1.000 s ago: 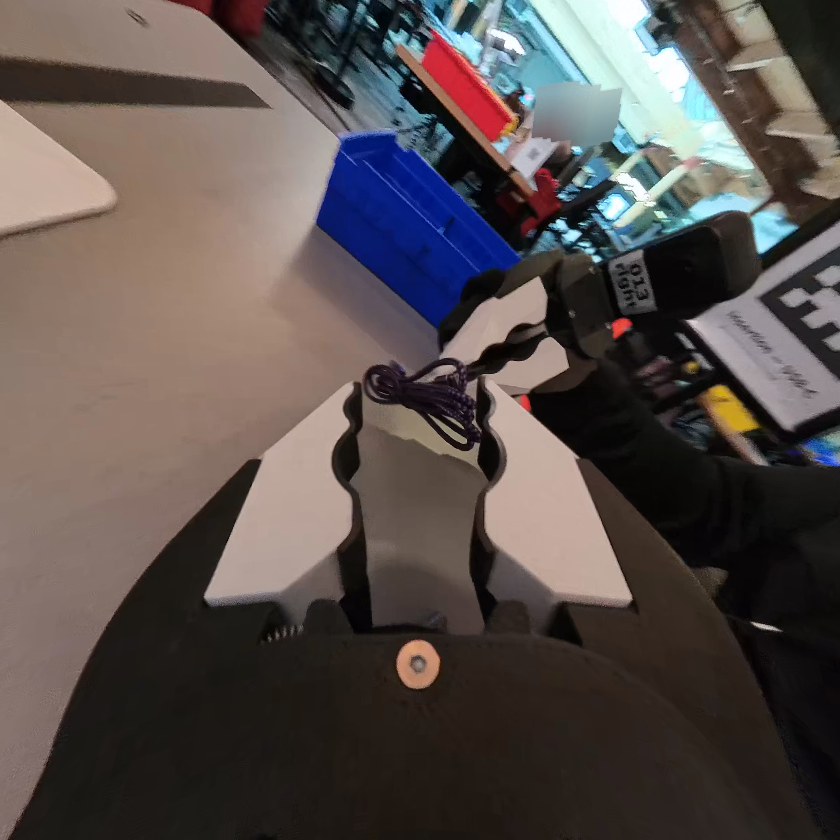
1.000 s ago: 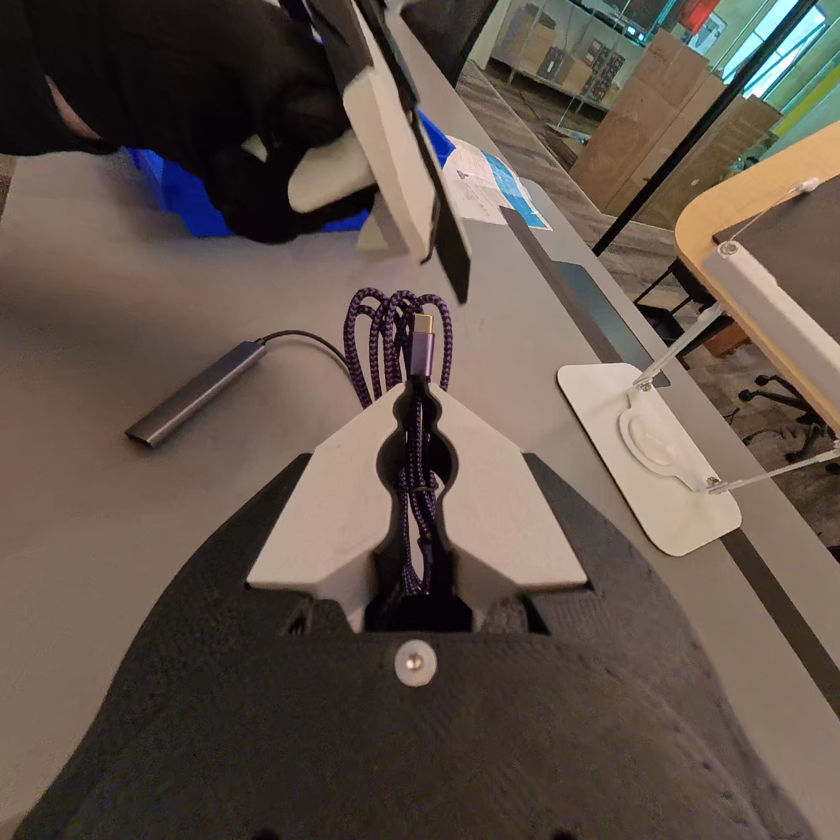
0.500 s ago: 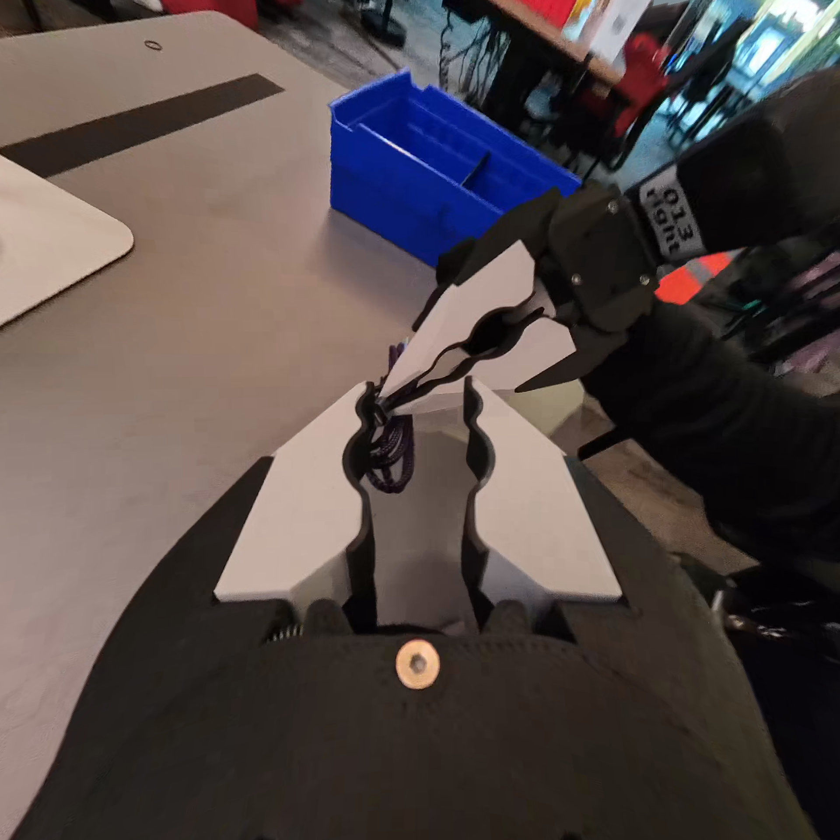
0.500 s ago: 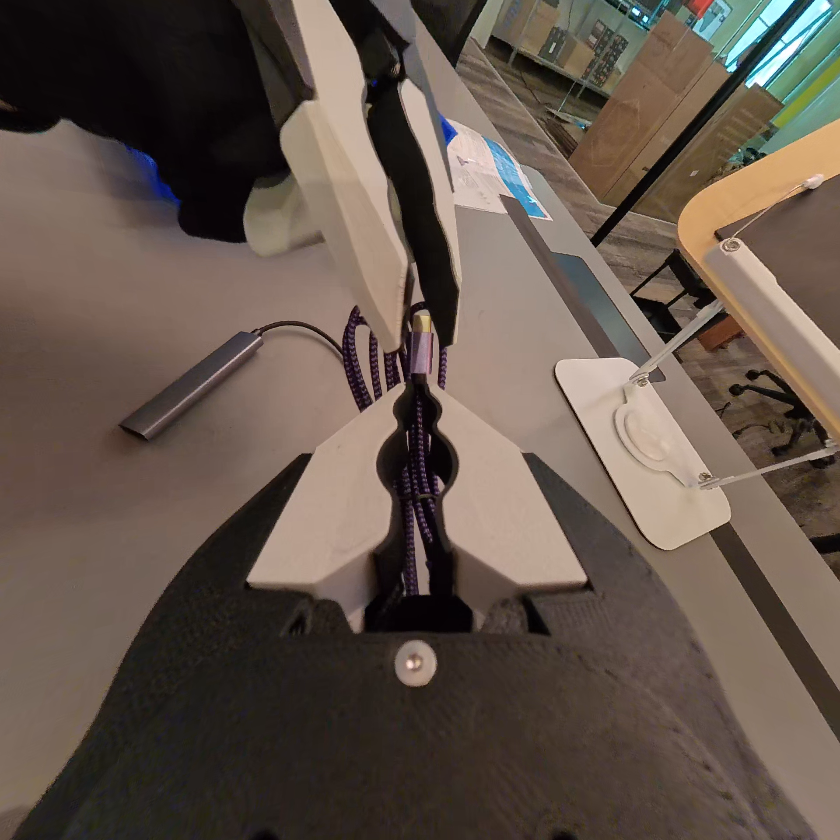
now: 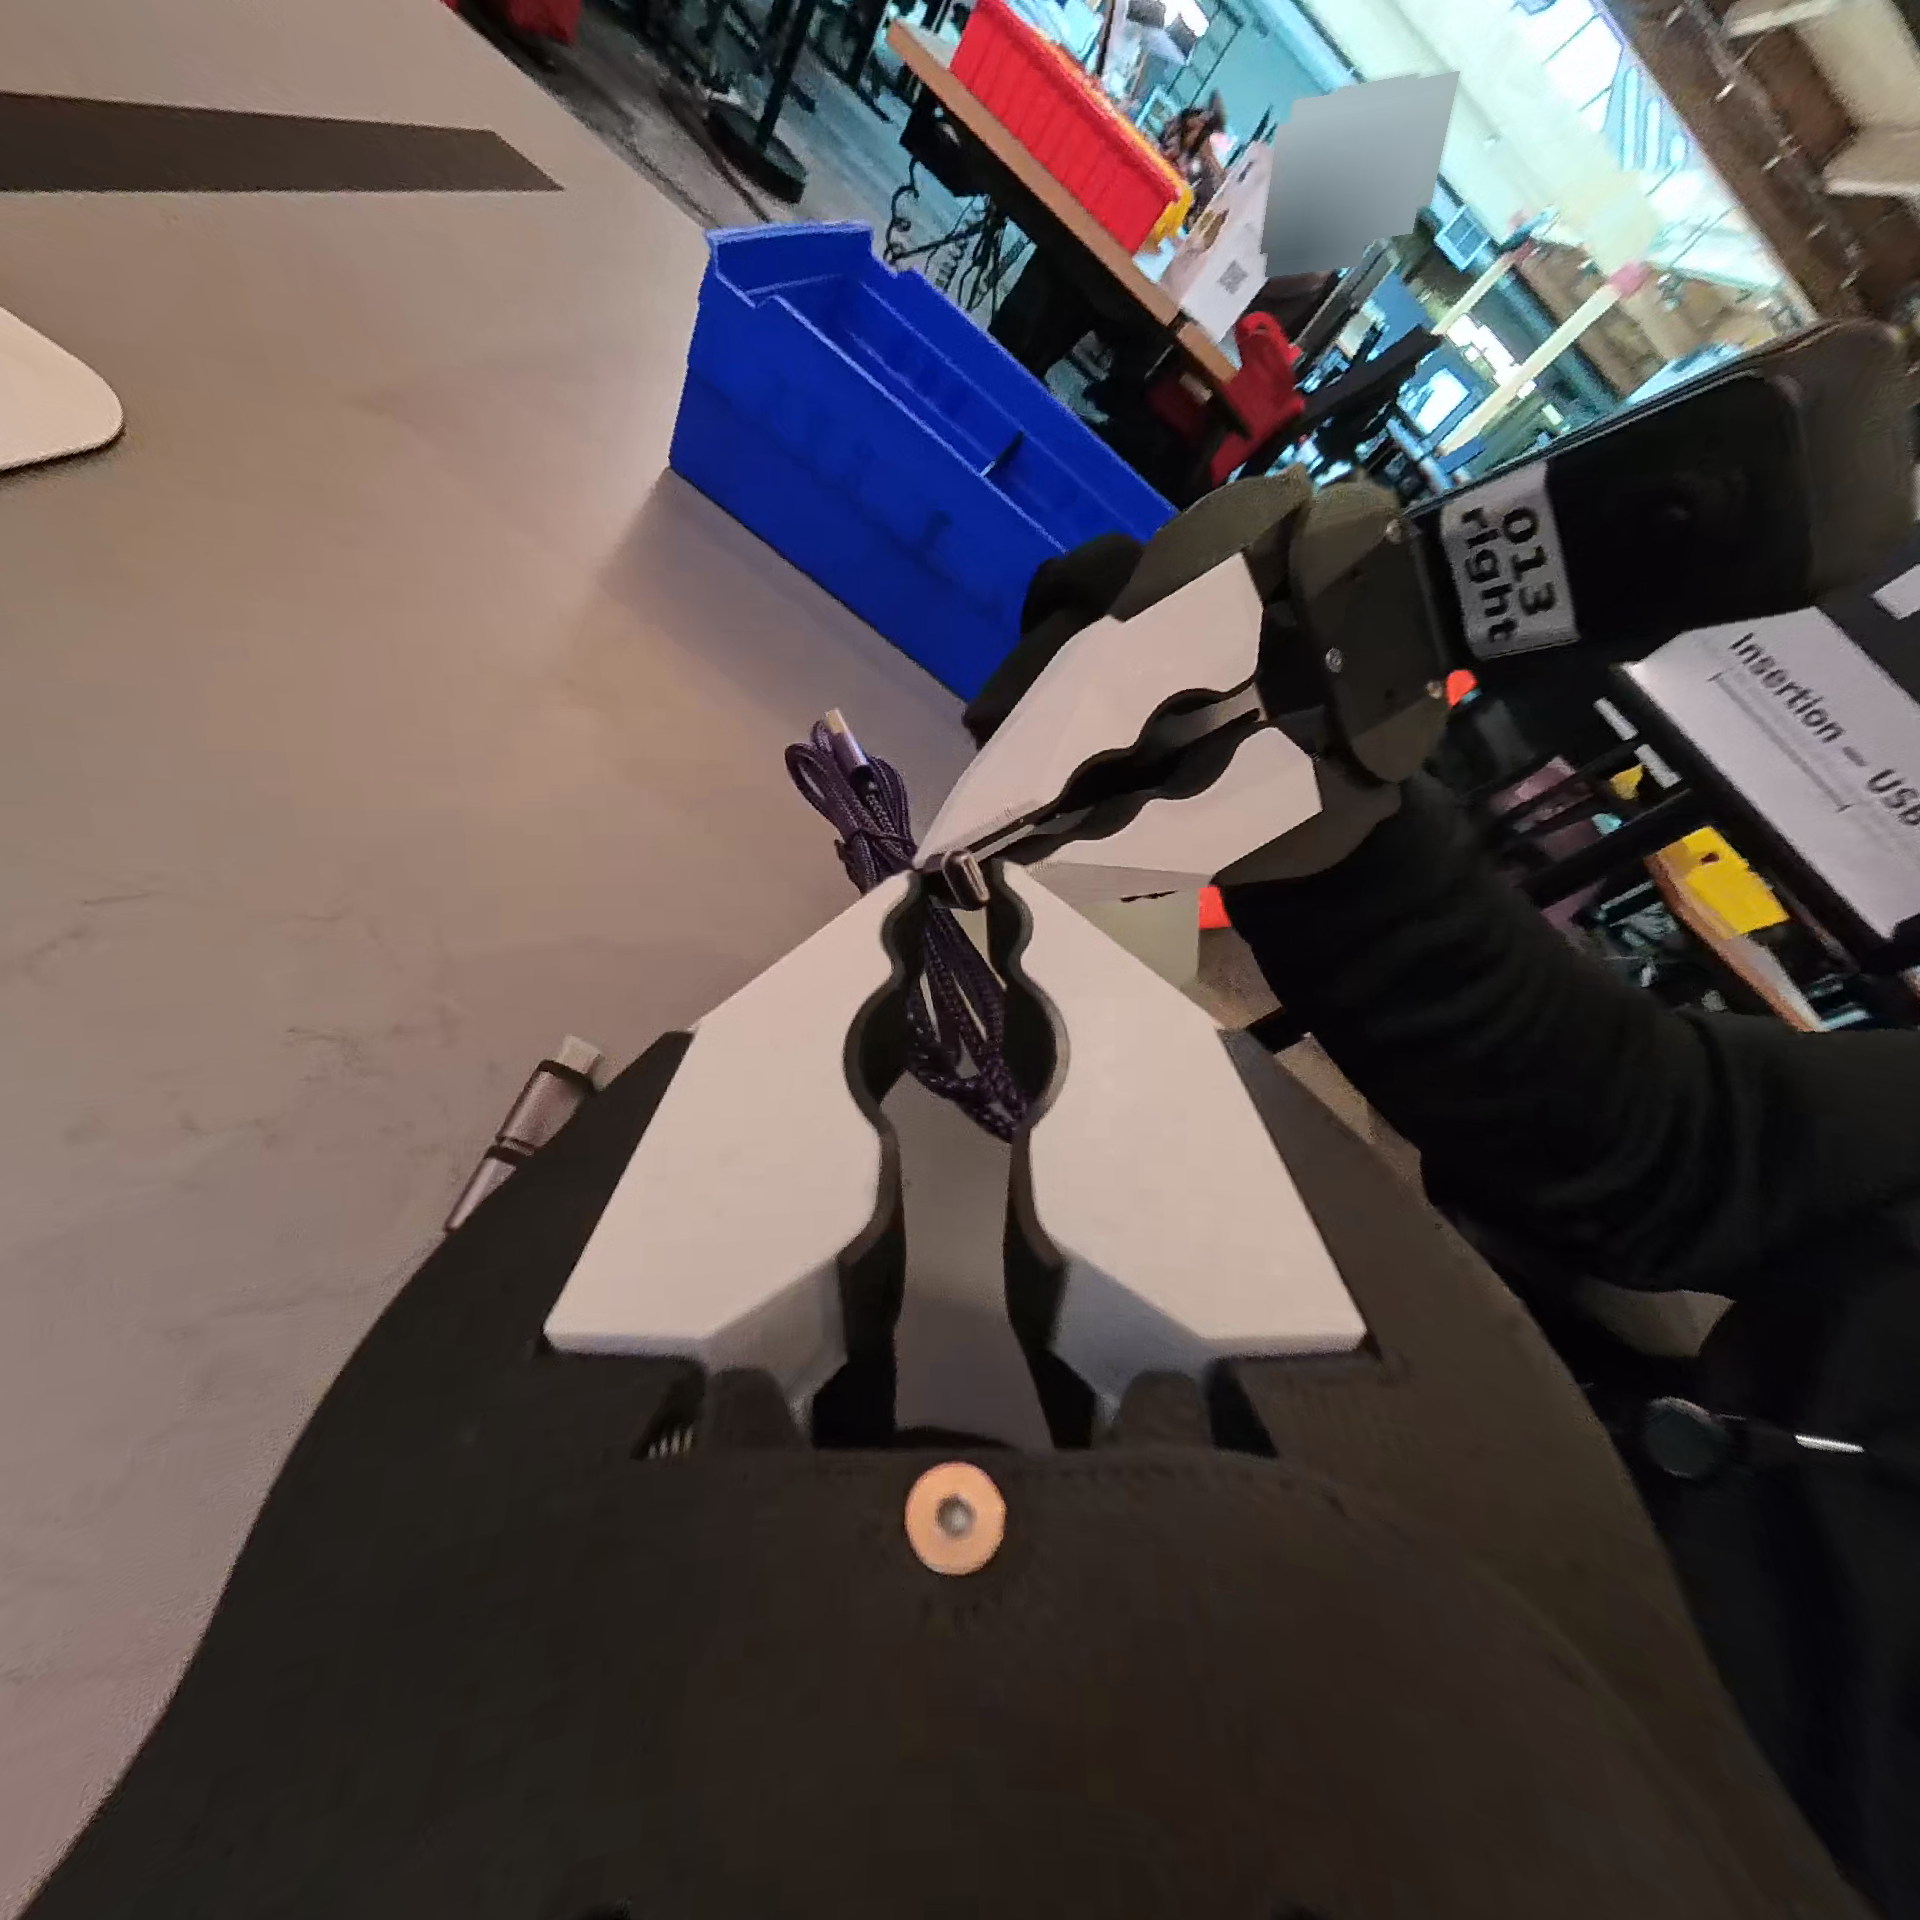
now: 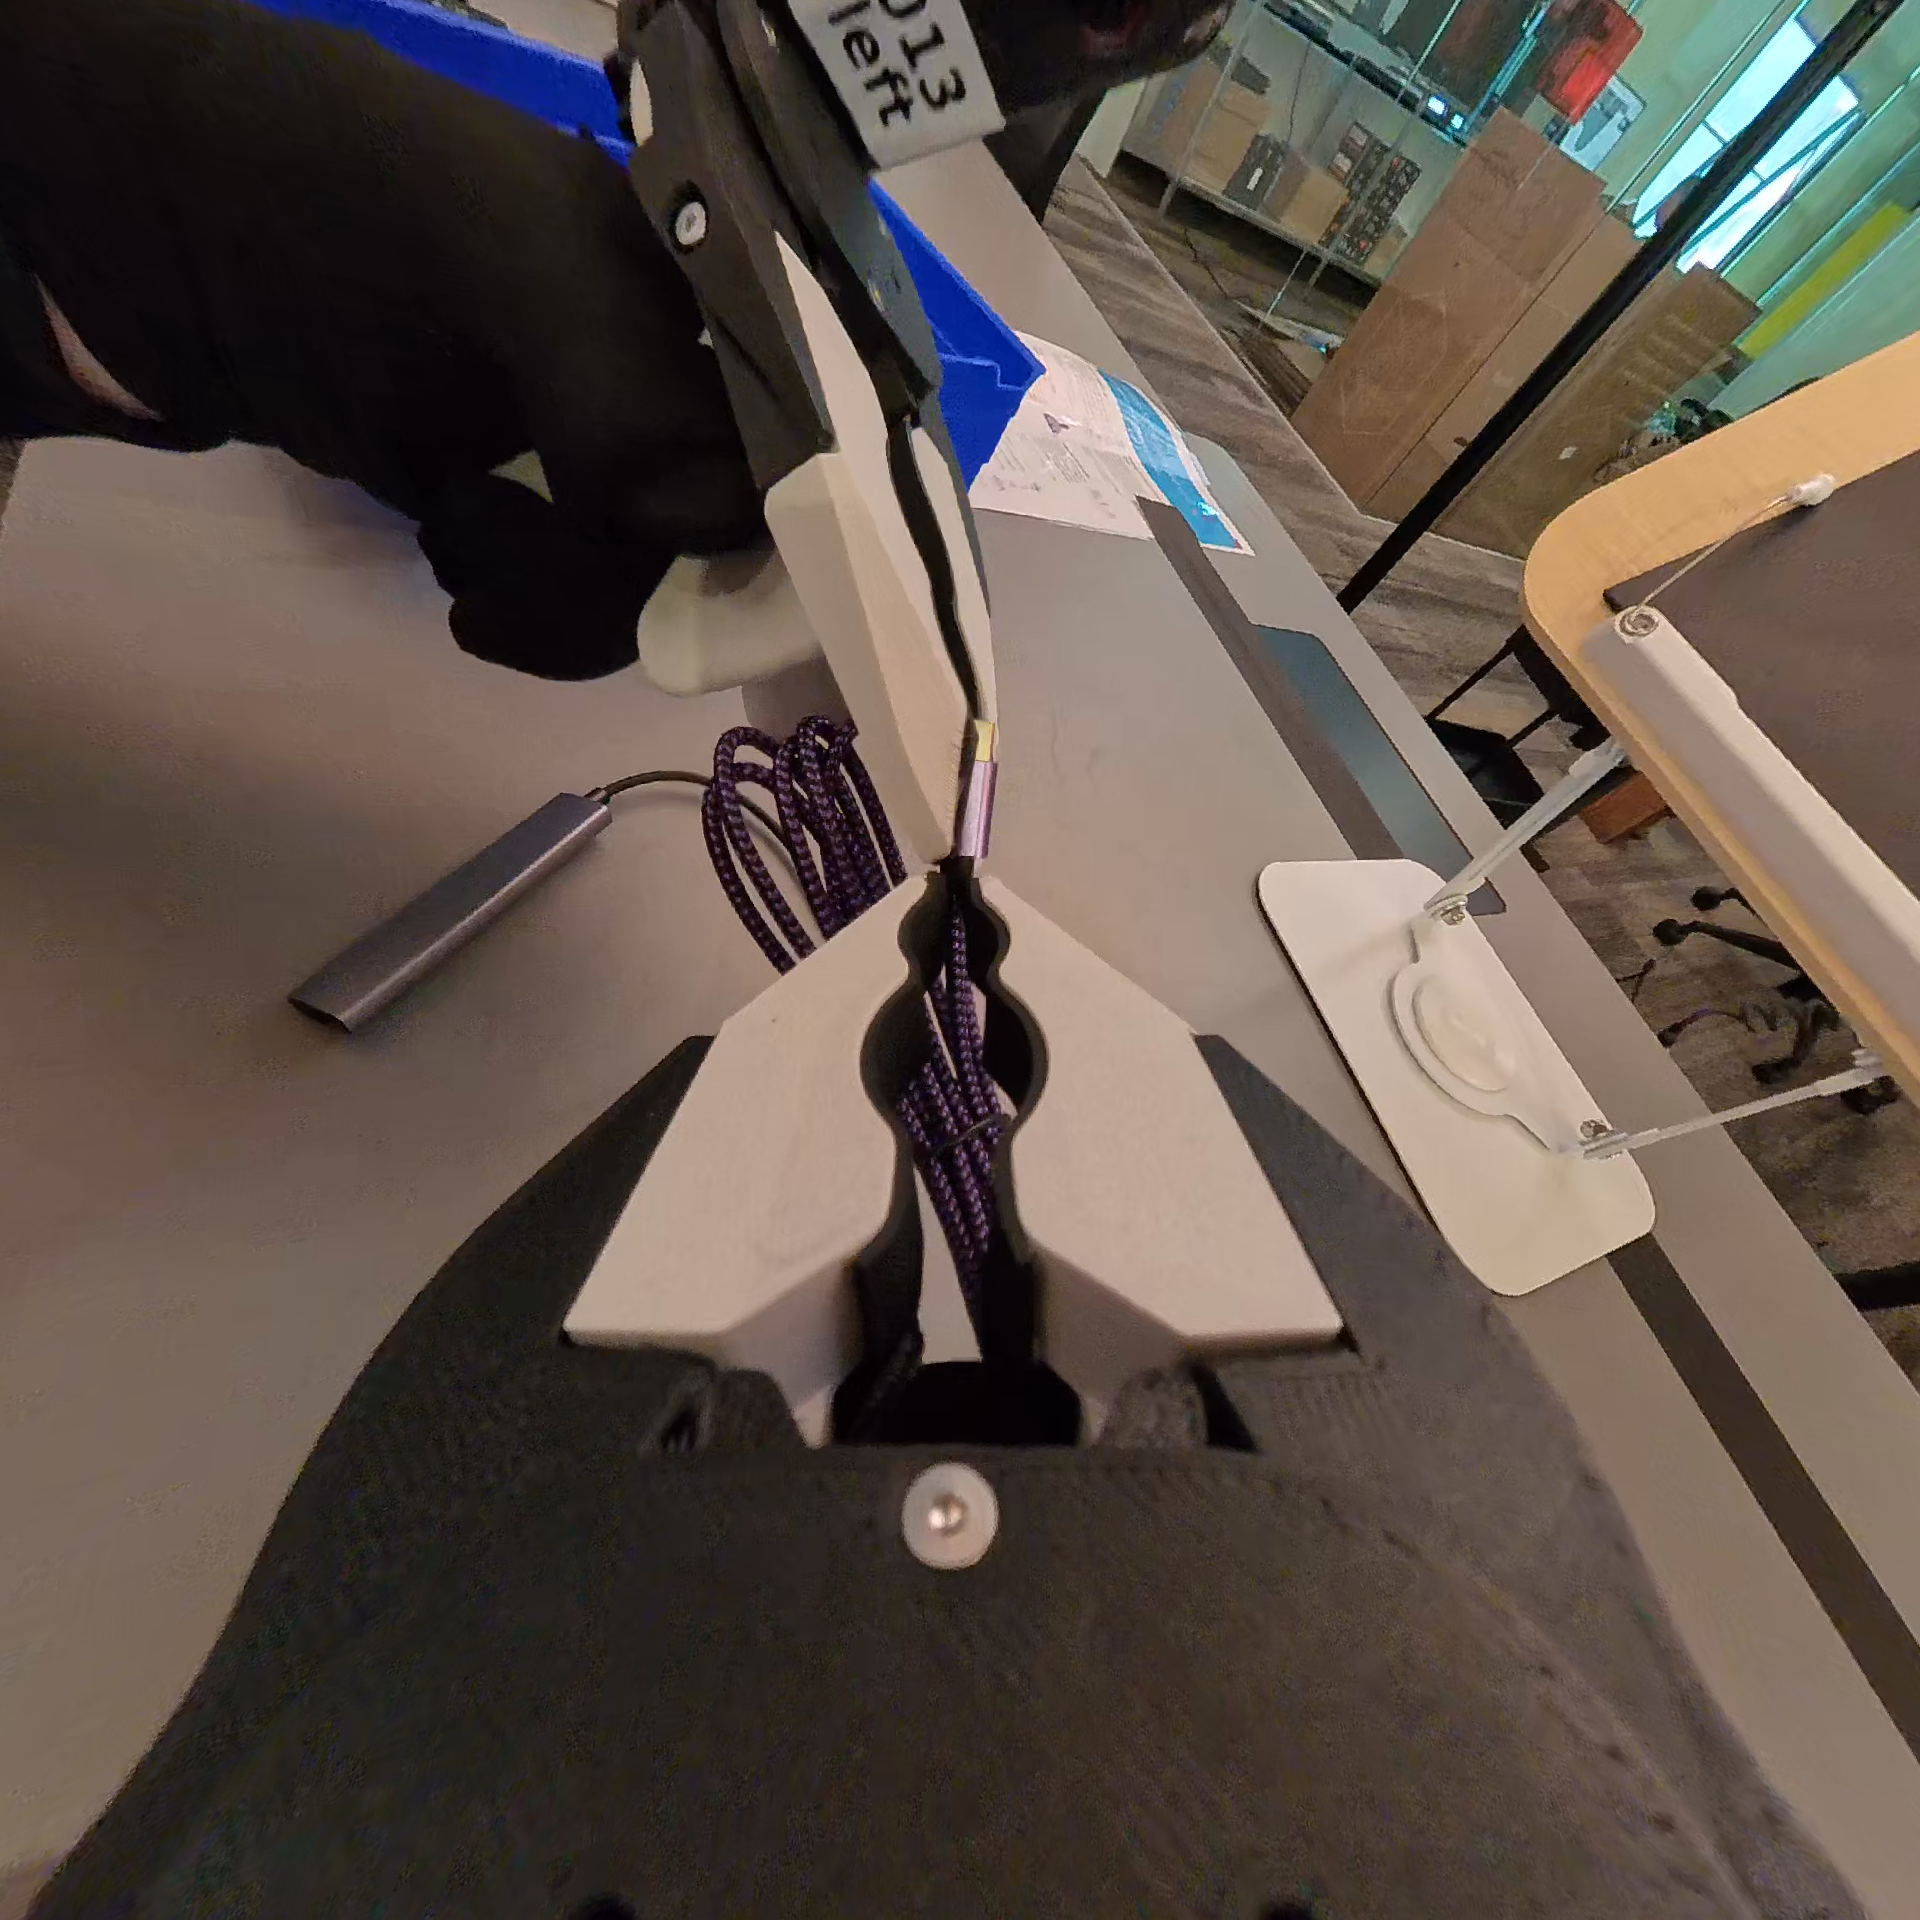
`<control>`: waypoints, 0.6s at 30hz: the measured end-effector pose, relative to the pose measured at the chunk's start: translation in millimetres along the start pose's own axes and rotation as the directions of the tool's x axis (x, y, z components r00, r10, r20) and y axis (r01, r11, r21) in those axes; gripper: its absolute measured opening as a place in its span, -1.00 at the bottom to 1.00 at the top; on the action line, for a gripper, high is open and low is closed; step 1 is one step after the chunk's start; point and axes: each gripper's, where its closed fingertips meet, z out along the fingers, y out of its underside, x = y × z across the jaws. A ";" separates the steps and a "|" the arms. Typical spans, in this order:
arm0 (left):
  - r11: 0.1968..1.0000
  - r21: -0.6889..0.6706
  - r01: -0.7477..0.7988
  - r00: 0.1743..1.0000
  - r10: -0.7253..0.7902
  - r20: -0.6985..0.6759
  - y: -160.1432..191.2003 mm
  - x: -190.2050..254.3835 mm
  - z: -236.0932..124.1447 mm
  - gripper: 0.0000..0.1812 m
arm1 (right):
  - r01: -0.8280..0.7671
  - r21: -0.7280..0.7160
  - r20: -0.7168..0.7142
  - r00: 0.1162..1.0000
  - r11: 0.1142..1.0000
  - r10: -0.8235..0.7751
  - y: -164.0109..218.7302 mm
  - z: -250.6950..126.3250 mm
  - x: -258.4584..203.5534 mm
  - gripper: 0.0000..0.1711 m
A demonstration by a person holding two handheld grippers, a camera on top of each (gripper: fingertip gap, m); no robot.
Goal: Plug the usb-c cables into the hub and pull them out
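Note:
My right gripper is shut on a bundled purple braided usb-c cable, and the cable's plug sticks out past its tips. My left gripper comes down from above with its tips shut on the metal end of that plug. In the left wrist view my left gripper meets the right gripper tip to tip, with cable loops behind. The grey hub lies flat on the table to the left, nothing plugged into the end that shows.
A blue bin stands behind the grippers on the grey table. A white pad lies to the right near the table edge, papers farther back. A grey plug lies beside my left gripper. Only a small space, under 4 cm, lies between the two pairs of fingers. The grey hub is about 20 centimeters from both grippers' fingertips.
My left gripper was open above the cable; it has come down onto the plug and closed on its tip. My right gripper has kept its hold on the cable.

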 end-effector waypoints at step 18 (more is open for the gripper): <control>0.921 0.284 0.268 0.859 -0.095 -0.502 -29.5 50.2 -49.8 -0.97 | 0.302 0.144 -0.159 0.947 0.942 -0.280 -86.3 -0.9 -12.3 -0.81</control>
